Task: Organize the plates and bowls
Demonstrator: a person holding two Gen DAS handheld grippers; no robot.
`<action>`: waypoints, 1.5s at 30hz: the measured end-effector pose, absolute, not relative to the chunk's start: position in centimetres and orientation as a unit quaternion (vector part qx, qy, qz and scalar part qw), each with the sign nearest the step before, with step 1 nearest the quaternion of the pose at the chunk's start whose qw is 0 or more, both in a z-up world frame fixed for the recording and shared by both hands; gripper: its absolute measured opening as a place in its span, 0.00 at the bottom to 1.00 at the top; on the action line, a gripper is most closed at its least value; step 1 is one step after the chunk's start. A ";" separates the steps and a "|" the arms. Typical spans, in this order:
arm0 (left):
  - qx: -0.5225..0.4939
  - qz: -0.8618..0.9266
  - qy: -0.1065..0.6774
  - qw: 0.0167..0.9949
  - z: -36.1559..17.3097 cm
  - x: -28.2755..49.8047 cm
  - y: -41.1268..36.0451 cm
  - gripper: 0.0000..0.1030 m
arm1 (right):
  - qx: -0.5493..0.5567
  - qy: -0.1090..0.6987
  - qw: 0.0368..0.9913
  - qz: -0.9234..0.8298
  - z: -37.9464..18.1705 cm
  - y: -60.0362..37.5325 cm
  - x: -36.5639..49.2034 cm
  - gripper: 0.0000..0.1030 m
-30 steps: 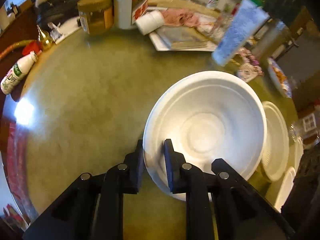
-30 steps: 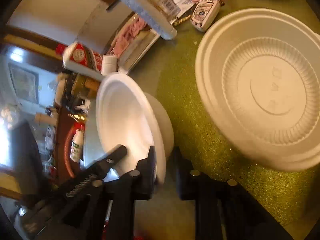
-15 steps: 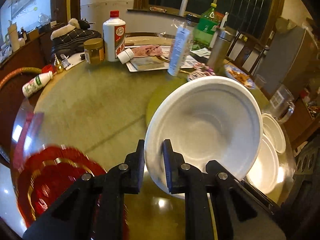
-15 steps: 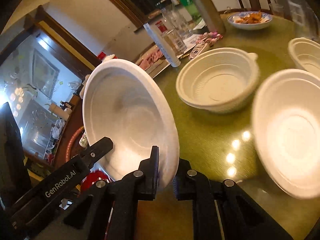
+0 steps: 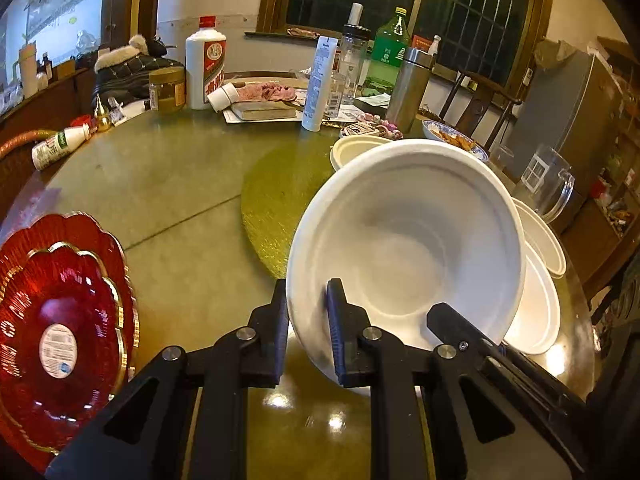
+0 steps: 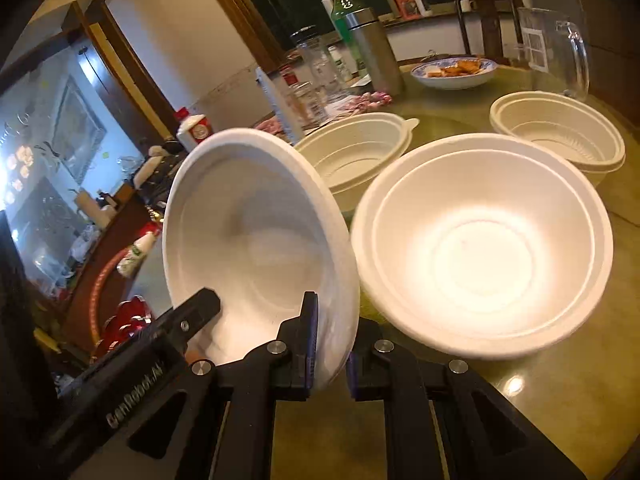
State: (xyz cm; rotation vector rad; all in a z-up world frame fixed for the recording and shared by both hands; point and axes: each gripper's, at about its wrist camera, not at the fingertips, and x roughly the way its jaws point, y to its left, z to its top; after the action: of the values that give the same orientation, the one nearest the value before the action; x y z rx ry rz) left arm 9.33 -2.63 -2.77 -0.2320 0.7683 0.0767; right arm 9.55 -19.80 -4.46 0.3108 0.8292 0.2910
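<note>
White foam bowl (image 5: 404,236) held tilted, rim pinched on both sides, above the table. Second foam bowl (image 6: 484,248) upright at its 3 o'clock. Lidded-style tubs (image 6: 356,152) (image 6: 560,132) at 12–2. Red scalloped plate (image 5: 60,332) at 9.

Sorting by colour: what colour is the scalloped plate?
Red with gold trim, clearest in the left wrist view.

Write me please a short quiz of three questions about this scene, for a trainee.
1. True or false: the gripped bowl is held level.
2. What does the right gripper grip? A) the bowl's rim B) a jug's handle C) nothing
3. What colour is the plate in the left wrist view?
Key: 1 false, it is tilted; 2 A; 3 red.
</note>
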 end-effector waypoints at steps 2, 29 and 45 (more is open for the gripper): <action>-0.116 0.037 0.372 0.920 -3.0 9.5 -2.6 0.15 | 0.146 0.399 0.895 0.137 -4.6 -19.8 9.7 0.11; -0.107 0.020 0.336 0.936 -3.0 8.0 -3.3 0.16 | 0.144 0.375 0.906 0.133 -4.4 -20.1 8.8 0.11; -0.101 0.020 0.325 0.940 -2.8 7.7 -3.4 0.16 | 0.153 0.373 0.905 0.135 -4.4 -20.3 8.8 0.11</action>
State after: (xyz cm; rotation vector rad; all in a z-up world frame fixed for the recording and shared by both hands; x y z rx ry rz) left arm 7.70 -3.42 -2.81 -0.2052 0.6634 0.0412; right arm 8.77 -20.34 -4.39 0.3157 0.7701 0.2792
